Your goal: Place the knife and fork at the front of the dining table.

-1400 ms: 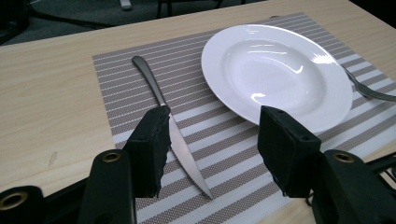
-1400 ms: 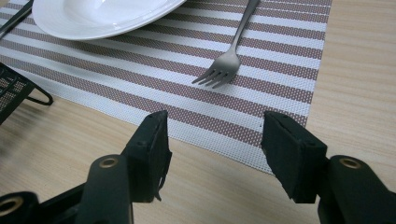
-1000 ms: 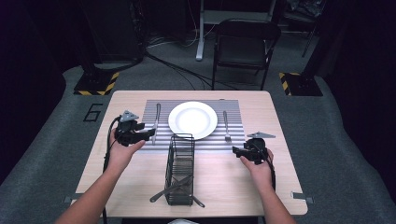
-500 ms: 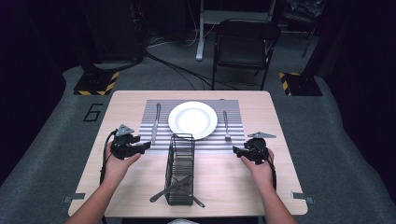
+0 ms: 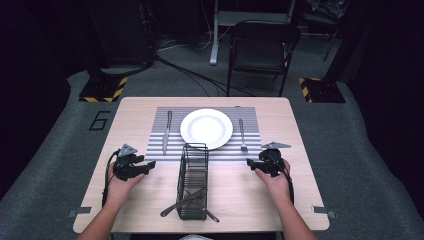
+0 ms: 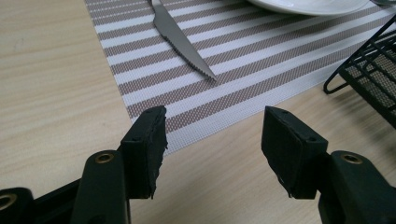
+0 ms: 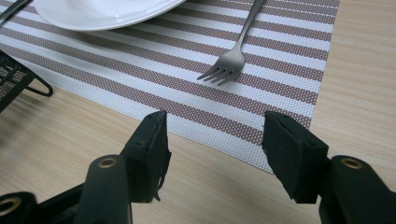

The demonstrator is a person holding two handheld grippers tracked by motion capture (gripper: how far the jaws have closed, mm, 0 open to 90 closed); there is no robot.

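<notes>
Since the earlier high-view frames: left gripper (image 5: 150,164) has come down and back toward the near table edge, off the placemat's (image 5: 207,152) left border; right gripper (image 5: 248,162) keeps its place. Plate, cutlery and caddy unmoved.

Item 1. Left gripper, one. Jaws stand well apart with nothing between them, only bare wood and the mat's corner showing in the gap in the left gripper view (image 6: 212,133). Low over the table (image 5: 280,107), pointing toward the caddy.

Item 2. Right gripper, one. Jaws likewise apart and empty (image 7: 212,135), hovering just off the mat's near right corner, aimed at the fork.

Item 3. Knife (image 5: 166,131), one on the mat, left of the plate, blade toward the near edge; serrated tip in the left gripper view (image 6: 184,44).

Item 4. Fork (image 5: 242,134), one on the mat, right of the plate, tines nearest the right gripper (image 7: 224,70).

Item 5. Plate (image 5: 206,128), one, white, centre of the mat.

Item 6. Wire caddy (image 5: 192,187), one, black, between the hands; cutlery lying in it, apparently two pieces crossed, count uncertain.

Item 7. Folding chair (image 5: 262,50), one, beyond the table.

Handling note: the setting looks laid out. Should cutlery be lifted next, approach each piece low and across its handle, close squarely on the narrow shank, and lift level so nothing scrapes the plate or snags the caddy wires.
</notes>
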